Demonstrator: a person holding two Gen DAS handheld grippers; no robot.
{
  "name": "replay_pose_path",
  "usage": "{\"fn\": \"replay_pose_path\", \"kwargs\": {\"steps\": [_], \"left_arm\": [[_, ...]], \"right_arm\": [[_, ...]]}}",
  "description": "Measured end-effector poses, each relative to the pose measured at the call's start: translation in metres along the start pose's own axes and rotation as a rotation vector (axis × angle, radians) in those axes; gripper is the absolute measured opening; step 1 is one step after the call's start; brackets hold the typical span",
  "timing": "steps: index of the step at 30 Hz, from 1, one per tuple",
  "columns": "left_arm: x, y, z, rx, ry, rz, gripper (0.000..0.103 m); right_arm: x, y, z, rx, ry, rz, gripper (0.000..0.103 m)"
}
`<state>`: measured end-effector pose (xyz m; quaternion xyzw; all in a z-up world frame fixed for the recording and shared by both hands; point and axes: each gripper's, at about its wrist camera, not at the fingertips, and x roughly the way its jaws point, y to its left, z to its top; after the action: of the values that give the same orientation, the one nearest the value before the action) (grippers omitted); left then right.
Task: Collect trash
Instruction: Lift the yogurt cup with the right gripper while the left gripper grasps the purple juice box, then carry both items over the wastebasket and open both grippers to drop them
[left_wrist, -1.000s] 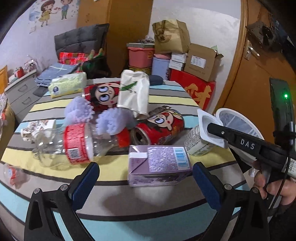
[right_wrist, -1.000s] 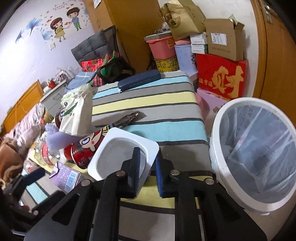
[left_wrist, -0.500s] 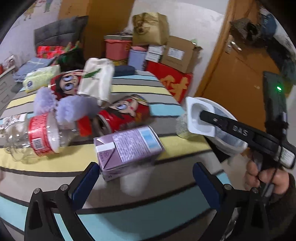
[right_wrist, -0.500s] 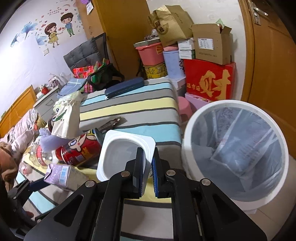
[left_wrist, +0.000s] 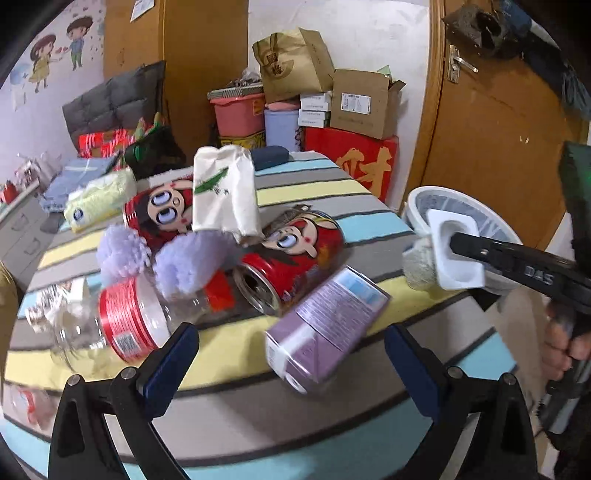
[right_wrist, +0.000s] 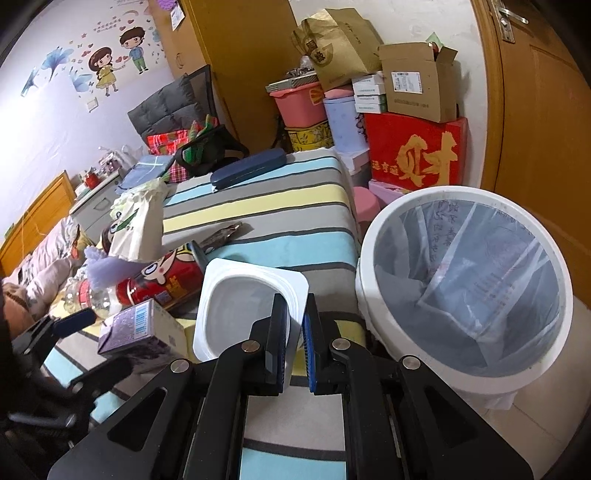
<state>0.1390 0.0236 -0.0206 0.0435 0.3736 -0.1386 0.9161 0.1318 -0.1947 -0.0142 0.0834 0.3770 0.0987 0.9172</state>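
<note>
A cluttered bedroom is shown, with cartoon wall stickers at the upper left, a stack of cardboard boxes at the upper centre and an orange wooden door at the right. The middle of both views is filled by a table under a cloth striped in grey, yellow and blue.

In the right wrist view, a round white plastic waste bin lined with a translucent bag is seen at the lower right, just beside the table edge; crumpled clear film is all that can be made out inside it. Left of the bin, a square-rimmed white plastic cup, apparently empty, is clamped at its rim by the right gripper, and is held above the table edge, not over the bin.

In the left wrist view, from left to right across the table, one clear plastic bottle with a red label is seen lying on its side, two lilac fluffy balls, two red cartoon-printed cans, one white paper bag with a green leaf print and one purple drink carton. The carton lies ahead of the left gripper, whose blue-padded jaws are spread wide with nothing between them. A dark blue case is seen at the far end of the table.
</note>
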Motion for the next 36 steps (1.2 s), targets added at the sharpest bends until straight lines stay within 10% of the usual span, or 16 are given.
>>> {"fn": "replay_pose_path", "kwargs": {"steps": [16,36], "left_arm": [[0.023,-0.015,0.003,-0.016,0.075,-0.167,0.049],[-0.014,-0.060,0.033,0.001,-0.041,-0.163,0.048]], "right_arm": [[-0.004,-0.009,-0.006,0.024,-0.003,-0.012,0.008],[-0.034,-0.029,-0.001,0.061,-0.089,-0.031,0.008]]}}
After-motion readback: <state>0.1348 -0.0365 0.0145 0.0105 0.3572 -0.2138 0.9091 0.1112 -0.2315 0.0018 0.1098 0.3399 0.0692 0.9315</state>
